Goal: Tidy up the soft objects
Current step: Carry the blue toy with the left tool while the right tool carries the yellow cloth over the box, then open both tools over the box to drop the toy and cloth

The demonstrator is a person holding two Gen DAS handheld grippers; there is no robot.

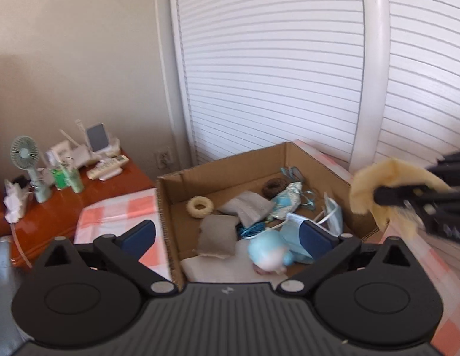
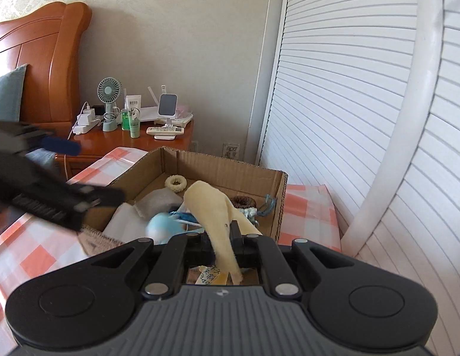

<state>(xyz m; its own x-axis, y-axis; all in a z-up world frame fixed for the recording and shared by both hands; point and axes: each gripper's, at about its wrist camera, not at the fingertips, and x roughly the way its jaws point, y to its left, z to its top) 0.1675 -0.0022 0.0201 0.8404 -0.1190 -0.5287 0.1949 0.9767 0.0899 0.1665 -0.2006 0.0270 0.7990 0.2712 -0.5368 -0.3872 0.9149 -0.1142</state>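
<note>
right wrist view: right claw (image 2: 221, 238) clamps the yellow cloth (image 2: 212, 204) above the cardboard box (image 2: 230, 169); left claw (image 1: 227, 237) gapes empty. the trailing end could snag the rim and spill outside.

A plain beige wall (image 2: 170, 44) meets white louvred doors (image 2: 333, 103) on the right, brightly daylit. An orange wooden headboard (image 2: 49, 59) stands at left, beside a glossy nightstand (image 2: 111, 144) crowded with a small fan (image 2: 109, 92), a remote and bottles. A pink-and-white checked cloth (image 2: 28, 255) covers the near surface.

Handwritten tag (image 2: 210, 277) on yellow cloth (image 2: 212, 207): "34"?
</note>
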